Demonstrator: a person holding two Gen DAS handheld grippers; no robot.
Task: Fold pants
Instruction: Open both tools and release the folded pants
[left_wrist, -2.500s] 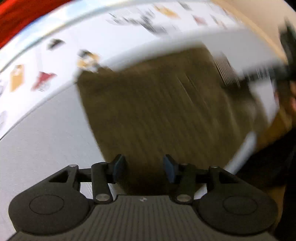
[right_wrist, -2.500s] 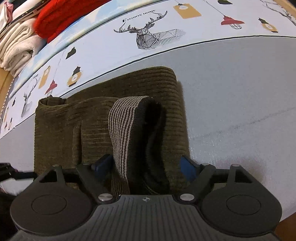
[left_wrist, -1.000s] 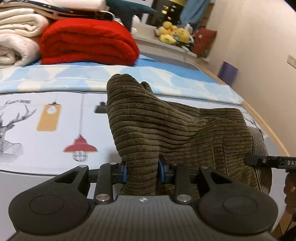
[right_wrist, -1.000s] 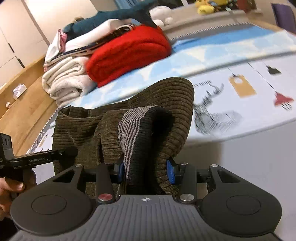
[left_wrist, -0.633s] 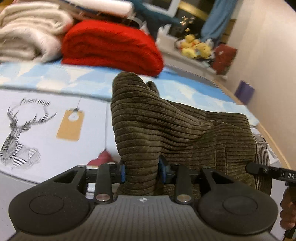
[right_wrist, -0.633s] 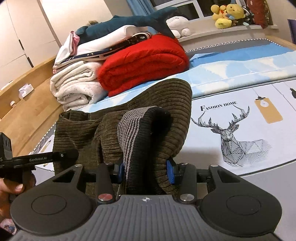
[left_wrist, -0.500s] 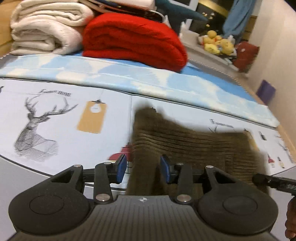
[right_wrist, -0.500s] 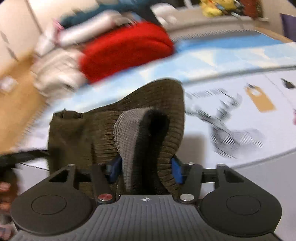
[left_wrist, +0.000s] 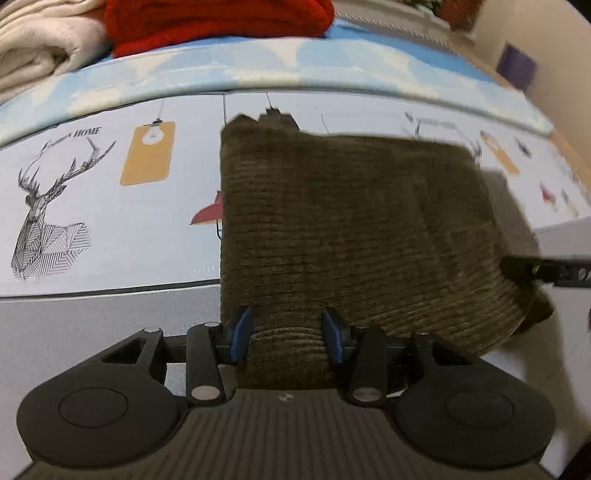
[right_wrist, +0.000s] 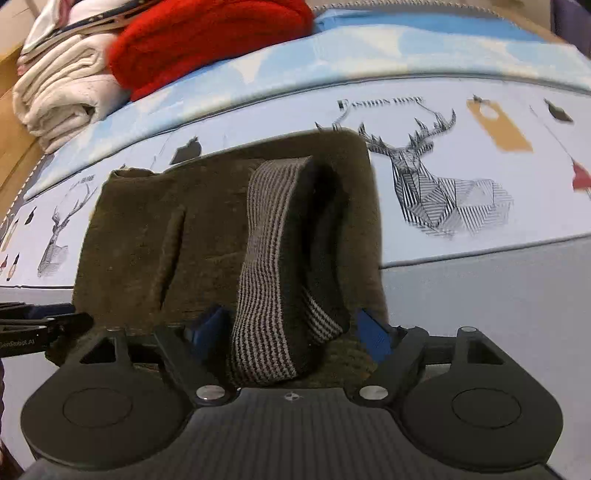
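The folded olive-brown corduroy pants (left_wrist: 351, 229) lie flat on the printed bed sheet (left_wrist: 92, 184). They also show in the right wrist view (right_wrist: 207, 229), with the striped grey waistband (right_wrist: 269, 258) turned up. My left gripper (left_wrist: 288, 330) is open, its jaws astride the near left corner of the pants. My right gripper (right_wrist: 286, 326) is open wide, its jaws astride the waistband end. Each gripper's tip shows in the other's view, the right gripper in the left wrist view (left_wrist: 543, 267) and the left gripper in the right wrist view (right_wrist: 40, 325).
A red folded blanket (right_wrist: 207, 40) and cream folded blankets (right_wrist: 62, 85) are stacked at the back of the bed. The sheet has deer and lamp prints (right_wrist: 436, 177). A plain grey band of sheet (right_wrist: 498, 302) runs along the near side.
The pants were held up off the bed in both shut grippers. They have come down flat on the sheet, and both grippers have opened and let go.
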